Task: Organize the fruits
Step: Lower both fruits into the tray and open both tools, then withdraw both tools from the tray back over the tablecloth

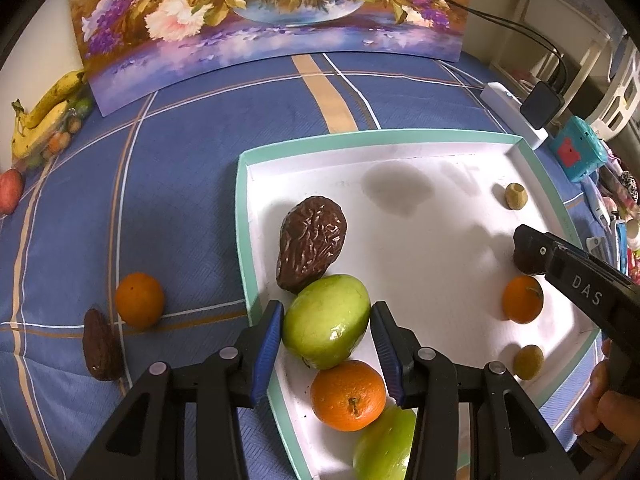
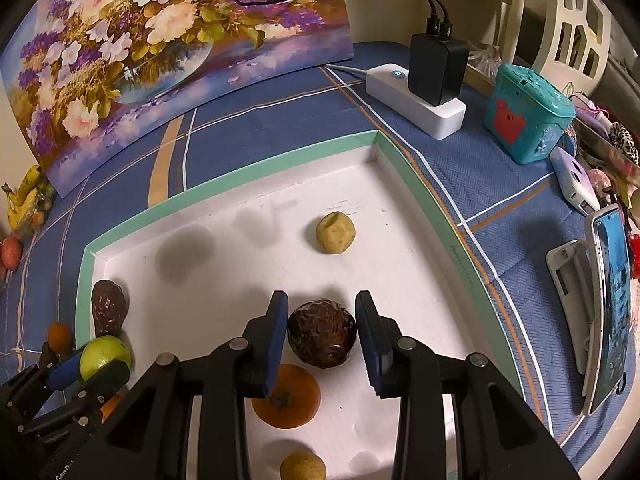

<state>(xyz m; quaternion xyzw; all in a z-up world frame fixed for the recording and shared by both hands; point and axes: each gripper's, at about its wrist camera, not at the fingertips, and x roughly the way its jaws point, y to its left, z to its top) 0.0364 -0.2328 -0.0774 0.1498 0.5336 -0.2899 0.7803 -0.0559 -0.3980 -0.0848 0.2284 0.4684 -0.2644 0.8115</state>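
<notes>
White cardboard tray [image 1: 400, 152] with a mint-green rim holds most of the fruit, so we judge the sorting well advanced. On its 9 o'clock side in the left wrist view sit a wrinkled brown fruit [image 1: 311, 242], a green apple [image 1: 326, 320], an orange [image 1: 348, 395] and a second green apple [image 1: 384, 446]. Toward 3 o'clock lie a small orange [image 1: 522, 299] and two small yellowish fruits [image 1: 515, 196] [image 1: 528, 361].

Still outside on the blue cloth [image 1: 192, 184]: an orange [image 1: 139, 300] and a brown fruit [image 1: 100, 346] at 8 o'clock, with bananas [image 1: 40, 114] and a red apple [image 1: 10, 191] farther toward 10 o'clock (possibly not part of the set).

Left gripper [image 1: 327, 354]: jaws moderately wide, straddling the first green apple; contact not resolvable, no squeeze evident.

Right gripper [image 2: 322, 342]: jaws likewise spread either side of a dark brown fruit [image 2: 322, 334] resting on the tray floor, small gaps visible, so not gripping.
</notes>
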